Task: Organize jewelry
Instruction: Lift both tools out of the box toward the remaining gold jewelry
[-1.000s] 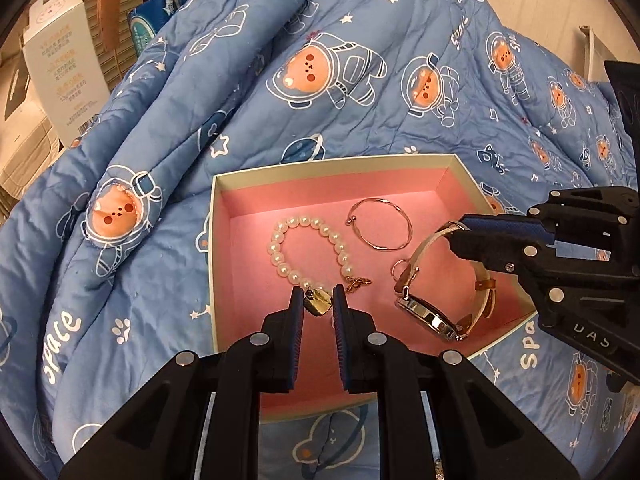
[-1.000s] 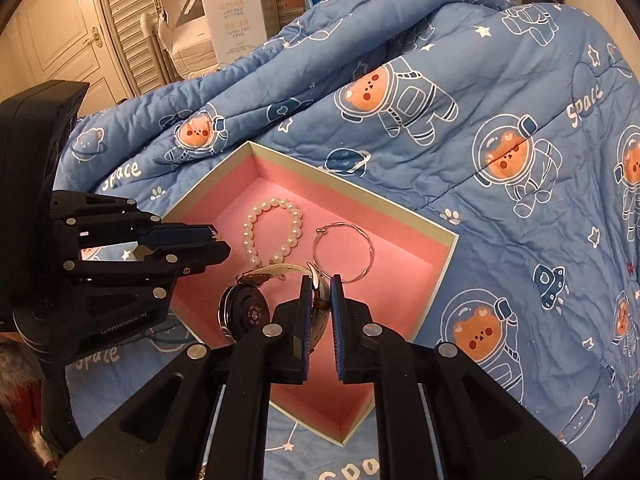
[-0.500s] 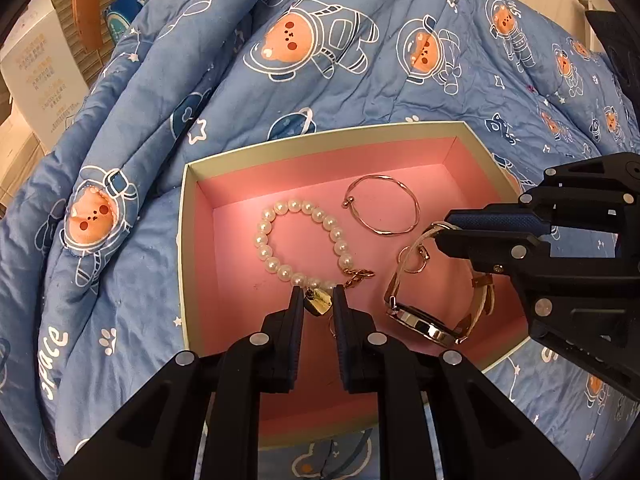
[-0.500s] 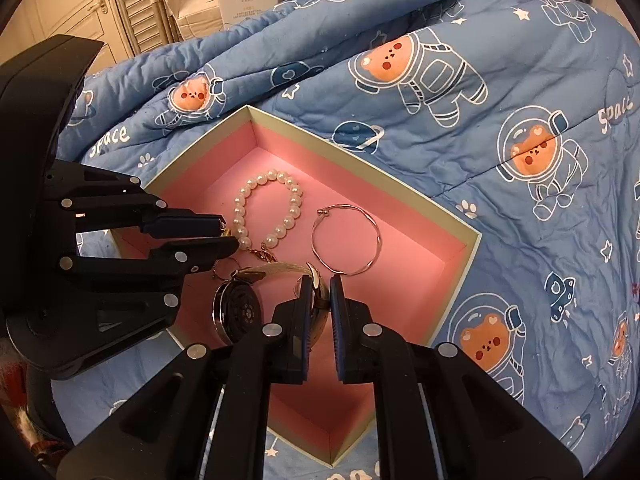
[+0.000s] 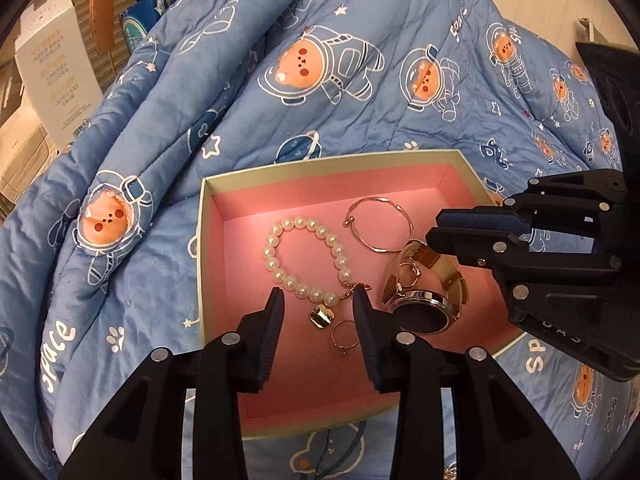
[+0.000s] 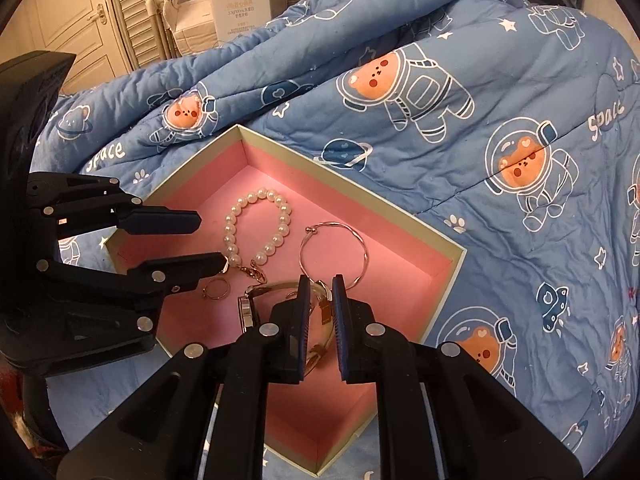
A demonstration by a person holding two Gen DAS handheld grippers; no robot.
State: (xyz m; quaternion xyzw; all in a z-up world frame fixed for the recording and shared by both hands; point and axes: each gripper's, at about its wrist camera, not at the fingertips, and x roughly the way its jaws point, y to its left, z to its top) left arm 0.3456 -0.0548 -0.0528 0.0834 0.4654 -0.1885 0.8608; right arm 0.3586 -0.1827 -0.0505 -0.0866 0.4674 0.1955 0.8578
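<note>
A pink-lined box (image 5: 224, 240) (image 6: 420, 264) lies on the blue quilt. Inside lie a pearl bracelet (image 5: 304, 256) (image 6: 256, 228), a thin wire bangle (image 5: 378, 226) (image 6: 332, 254), a small gold ring (image 5: 344, 336) (image 6: 216, 289) and a watch (image 5: 424, 304) (image 6: 246, 312). My left gripper (image 5: 318, 306) is open over the bracelet's gold charm (image 5: 320, 315) and the ring. My right gripper (image 6: 320, 292) is shut on the watch strap (image 6: 322, 308), holding it just above the box floor.
The blue space-bear quilt (image 5: 320, 80) rises in folds behind the box. White cartons (image 5: 56, 68) and a louvred door (image 6: 132, 12) stand at the back left. The box's near-right part (image 6: 320, 400) is bare pink.
My left gripper has opened and let go of the bracelet's charm; the charm and a small ring now lie in the box. The right gripper still holds the watch strap.
</note>
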